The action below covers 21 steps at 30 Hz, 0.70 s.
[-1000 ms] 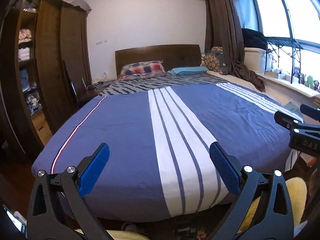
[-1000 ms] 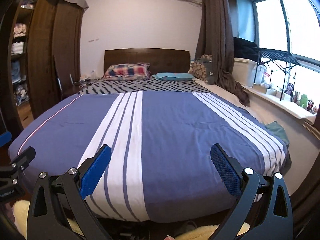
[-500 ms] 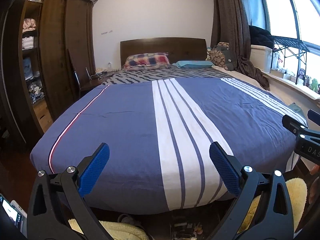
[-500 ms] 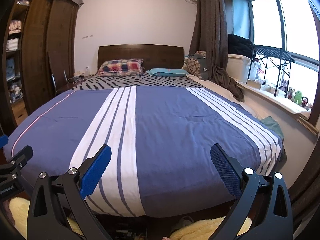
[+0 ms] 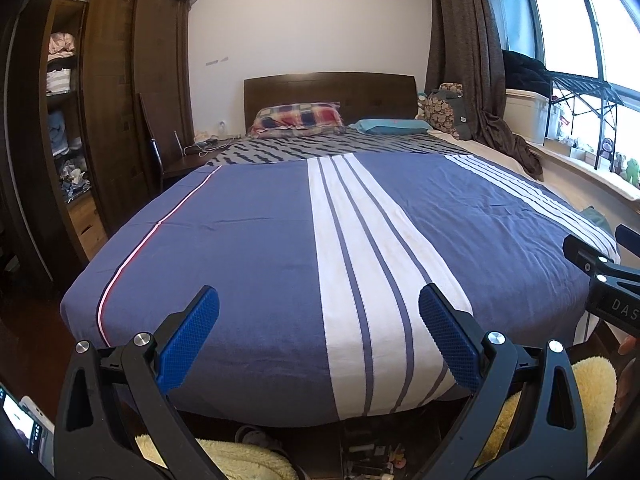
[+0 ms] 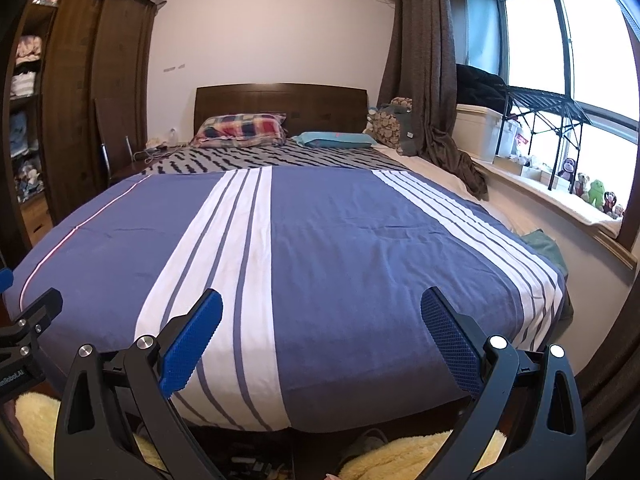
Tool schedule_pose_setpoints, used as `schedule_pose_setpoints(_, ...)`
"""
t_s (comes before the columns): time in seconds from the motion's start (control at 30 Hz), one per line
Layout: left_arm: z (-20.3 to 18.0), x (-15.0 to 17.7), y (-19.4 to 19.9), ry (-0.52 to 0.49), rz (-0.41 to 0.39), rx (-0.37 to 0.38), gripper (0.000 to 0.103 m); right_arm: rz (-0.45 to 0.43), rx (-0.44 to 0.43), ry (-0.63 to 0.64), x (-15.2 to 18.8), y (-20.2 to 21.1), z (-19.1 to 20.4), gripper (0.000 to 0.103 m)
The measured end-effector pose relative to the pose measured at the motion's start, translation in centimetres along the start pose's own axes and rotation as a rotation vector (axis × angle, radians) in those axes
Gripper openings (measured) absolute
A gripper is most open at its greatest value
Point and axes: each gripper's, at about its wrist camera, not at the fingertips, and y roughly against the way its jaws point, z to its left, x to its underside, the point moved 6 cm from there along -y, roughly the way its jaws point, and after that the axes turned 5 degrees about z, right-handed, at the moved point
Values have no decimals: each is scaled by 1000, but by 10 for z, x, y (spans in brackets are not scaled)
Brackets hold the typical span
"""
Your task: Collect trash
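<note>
Both grippers hang at the foot of a bed with a blue and white striped cover (image 5: 248, 248) (image 6: 360, 248). My left gripper (image 5: 318, 340) is open, blue pads wide apart, nothing between them. My right gripper (image 6: 322, 340) is open too and holds nothing. No trash shows on the bed cover. Small mixed items (image 5: 368, 458) (image 6: 248, 464) lie on the floor under the bed's foot edge; I cannot tell what they are. The right gripper's body (image 5: 608, 284) shows at the right edge of the left wrist view.
A dark wooden wardrobe (image 5: 108, 100) with open shelves stands left. Pillows (image 5: 298, 118) lie by the headboard. A window sill with toys (image 6: 592, 196) and a drying rack (image 6: 544, 108) runs along the right. Yellow fluffy rugs (image 5: 560, 400) (image 6: 400, 460) lie on the floor.
Both grippers have risen and tilted slightly, so the bed sits lower in both views. Both stayed open and empty.
</note>
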Motion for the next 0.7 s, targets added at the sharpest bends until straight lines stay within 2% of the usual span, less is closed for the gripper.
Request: schedule_pose_setpoints(0.7,0,-1,2,6,-13,-2,95,-6,-14,-3,-1,2,0,99)
